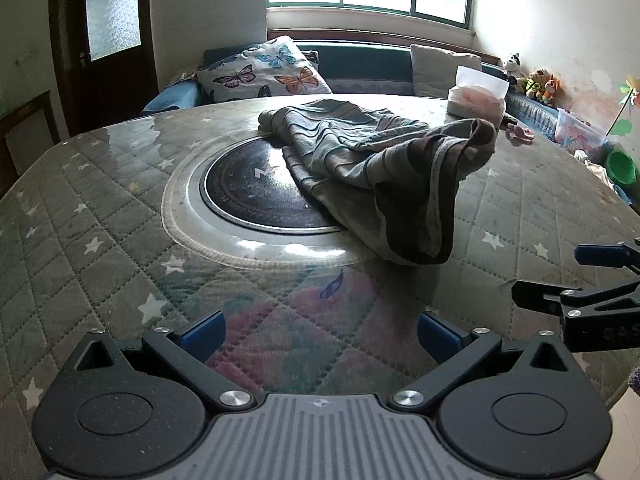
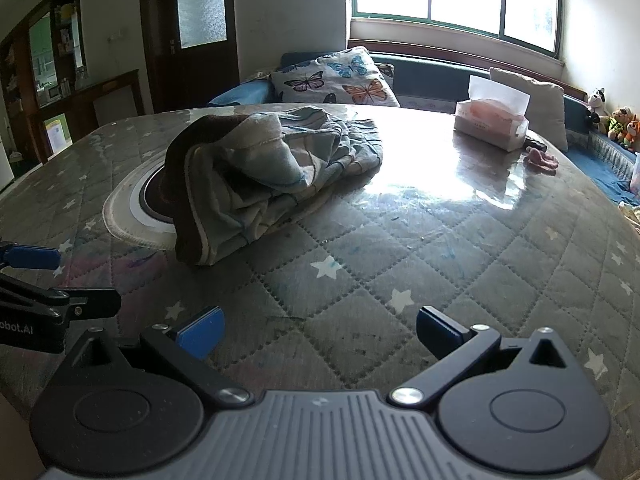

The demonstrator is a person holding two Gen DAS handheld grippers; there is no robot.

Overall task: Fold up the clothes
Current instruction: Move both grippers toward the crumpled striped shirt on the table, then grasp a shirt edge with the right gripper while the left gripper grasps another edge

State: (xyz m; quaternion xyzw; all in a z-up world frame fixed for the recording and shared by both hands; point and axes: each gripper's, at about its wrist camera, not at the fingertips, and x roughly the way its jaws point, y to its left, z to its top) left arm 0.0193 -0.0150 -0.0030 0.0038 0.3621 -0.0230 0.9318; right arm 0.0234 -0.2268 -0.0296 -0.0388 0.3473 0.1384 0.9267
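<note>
A crumpled striped garment (image 1: 360, 160), grey-blue with brown bands, lies in a heap on the quilted table (image 1: 100, 208), partly over a round dark hotplate (image 1: 248, 188). It also shows in the right wrist view (image 2: 260, 176). My left gripper (image 1: 320, 334) is open and empty, low over the table's near edge, well short of the garment. My right gripper (image 2: 320, 332) is open and empty, also near the front edge, to the right of the left one. Its fingers (image 1: 560, 296) show at the right of the left wrist view.
A tissue box (image 2: 492, 120) stands at the far right of the table, with a small pink item (image 2: 542, 160) next to it. Behind the table runs a bench with a butterfly cushion (image 1: 264, 72), a pale cushion (image 2: 532, 100) and plush toys (image 1: 540, 84). A door (image 1: 108, 40) stands at the left.
</note>
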